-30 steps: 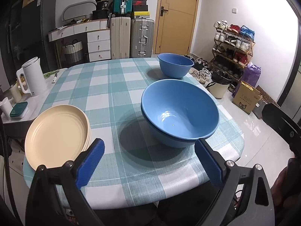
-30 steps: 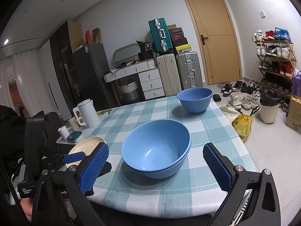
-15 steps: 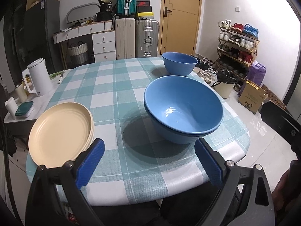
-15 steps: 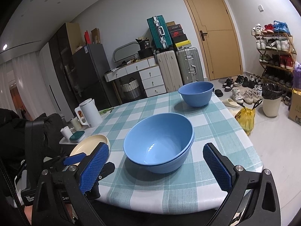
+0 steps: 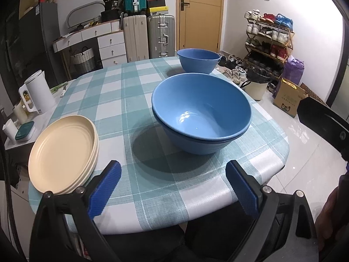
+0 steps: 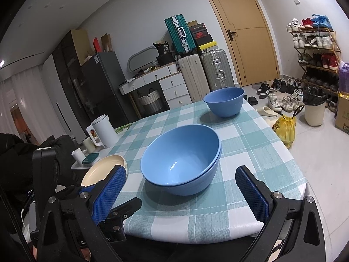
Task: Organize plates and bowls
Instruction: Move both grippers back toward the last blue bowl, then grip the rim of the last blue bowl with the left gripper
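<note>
Both claws are hanging wide and empty at the near edge of the tabletop (image 5: 196,187): left claw (image 5: 173,188), right claw (image 6: 181,193). Two nested bowls (image 5: 201,114) are sitting mid-tabletop, plates (image 5: 62,152) stacked left. The far bowl (image 5: 198,60) probably remains; reaching it calls for gripping its rim.

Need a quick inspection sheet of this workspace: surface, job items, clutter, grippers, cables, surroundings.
Surface: table under a teal-and-white checked cloth.
Job's things: nested blue bowls near the front; single blue bowl at the far edge; stacked cream plates at the left edge.
Clutter: white kettle and small containers on a side surface beside the table.
Grippers: left gripper open, empty; right gripper open, empty.
Cables: nothing seen.
Surroundings: suitcases, door, shoe rack, bin.
</note>
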`<move>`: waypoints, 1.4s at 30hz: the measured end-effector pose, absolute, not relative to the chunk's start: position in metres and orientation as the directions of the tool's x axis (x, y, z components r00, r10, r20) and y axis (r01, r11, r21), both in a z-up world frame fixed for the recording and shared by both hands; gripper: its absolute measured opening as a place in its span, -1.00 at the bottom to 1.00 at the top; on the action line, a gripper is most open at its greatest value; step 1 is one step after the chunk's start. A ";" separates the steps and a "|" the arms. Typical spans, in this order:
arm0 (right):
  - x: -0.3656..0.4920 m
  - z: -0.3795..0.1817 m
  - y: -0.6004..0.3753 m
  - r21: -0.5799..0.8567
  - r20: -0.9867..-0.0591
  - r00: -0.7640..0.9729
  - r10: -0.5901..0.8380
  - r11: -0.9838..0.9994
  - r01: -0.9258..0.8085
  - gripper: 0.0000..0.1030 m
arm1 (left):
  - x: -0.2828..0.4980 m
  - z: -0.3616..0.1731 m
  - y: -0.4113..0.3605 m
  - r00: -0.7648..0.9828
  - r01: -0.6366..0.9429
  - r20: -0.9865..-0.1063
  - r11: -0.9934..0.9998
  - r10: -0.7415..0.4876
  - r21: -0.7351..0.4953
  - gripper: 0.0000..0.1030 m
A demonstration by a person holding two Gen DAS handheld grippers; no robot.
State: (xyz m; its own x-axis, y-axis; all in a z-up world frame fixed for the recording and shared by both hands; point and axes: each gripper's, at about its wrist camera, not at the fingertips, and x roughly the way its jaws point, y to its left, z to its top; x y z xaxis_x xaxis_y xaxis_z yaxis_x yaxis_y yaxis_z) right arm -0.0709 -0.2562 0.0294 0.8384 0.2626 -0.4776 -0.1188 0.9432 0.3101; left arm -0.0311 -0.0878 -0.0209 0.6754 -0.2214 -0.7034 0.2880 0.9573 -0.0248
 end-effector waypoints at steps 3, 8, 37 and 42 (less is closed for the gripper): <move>-0.070 0.028 -0.257 0.312 -0.480 0.838 0.260 0.943 -0.114 0.98 | -0.031 -0.022 -0.089 0.667 0.293 -0.711 0.956 -0.225 -0.027 0.89; -0.066 0.027 -0.263 0.324 -0.482 0.838 0.255 0.941 -0.100 0.98 | -0.028 -0.020 -0.089 0.670 0.294 -0.709 0.956 -0.220 -0.019 0.89; 0.070 0.023 -0.323 0.438 -0.567 0.773 0.286 0.899 -0.011 0.98 | 0.095 0.020 -0.082 0.591 0.334 -0.753 0.937 -0.289 -0.098 0.89; 0.107 0.048 -0.333 0.410 -0.555 0.780 0.289 0.911 -0.046 0.98 | 0.135 0.044 -0.083 0.567 0.356 -0.762 0.927 -0.312 -0.115 0.89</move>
